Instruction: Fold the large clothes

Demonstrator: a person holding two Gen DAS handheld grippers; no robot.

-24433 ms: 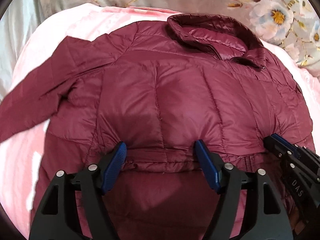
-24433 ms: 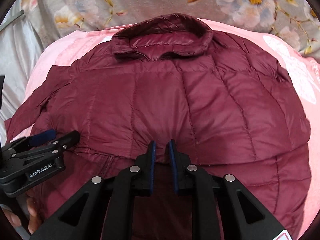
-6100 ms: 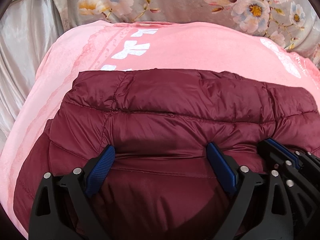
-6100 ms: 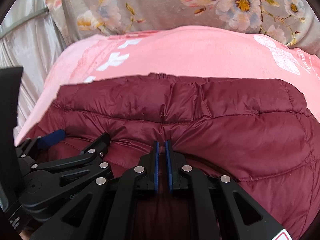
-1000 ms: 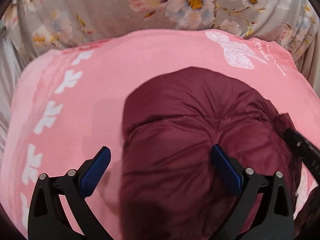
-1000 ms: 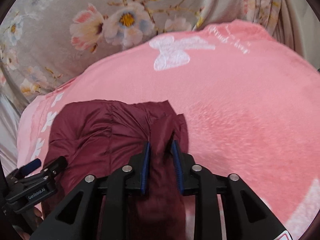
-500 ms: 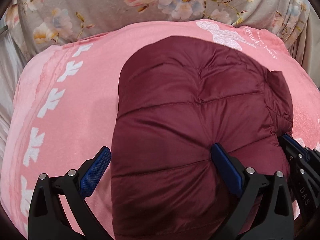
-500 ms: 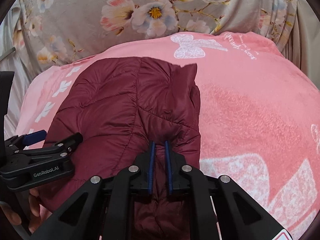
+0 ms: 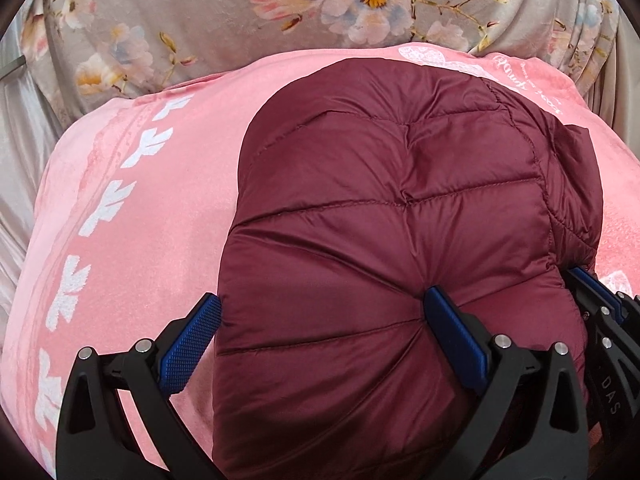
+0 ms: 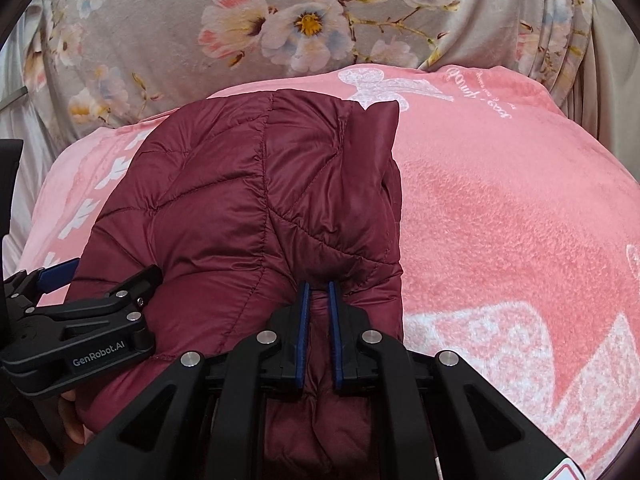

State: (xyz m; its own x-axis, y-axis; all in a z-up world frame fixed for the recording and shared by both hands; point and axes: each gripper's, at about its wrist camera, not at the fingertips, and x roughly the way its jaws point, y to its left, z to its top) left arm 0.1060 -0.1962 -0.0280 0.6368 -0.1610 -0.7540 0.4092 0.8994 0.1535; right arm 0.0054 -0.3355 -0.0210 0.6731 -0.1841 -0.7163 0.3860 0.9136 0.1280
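Observation:
The maroon quilted jacket (image 9: 400,208) lies as a folded bundle on the pink blanket (image 9: 132,240). My left gripper (image 9: 322,298) is open wide over the bundle's near end. Its right finger dents the fabric and its left finger sits at the bundle's left edge. In the right wrist view, my right gripper (image 10: 317,285) is shut on a pinch of the jacket (image 10: 240,208) at its near right edge. A loose flap stands up at the far right corner. The left gripper (image 10: 108,276) shows at the left there, and the right gripper (image 9: 592,280) shows at the right edge of the left wrist view.
Floral grey fabric (image 9: 200,20) rises behind the blanket, and pale curtain folds (image 10: 568,52) hang at the right. Bare pink blanket (image 10: 500,220) spreads right of the jacket and also left of it. A person's hand (image 10: 72,428) holds the left gripper.
The jacket came down from a raised bunch and now lies spread flat and folded on the blanket. The right jaws narrowed onto the fabric. Both grippers sank slightly.

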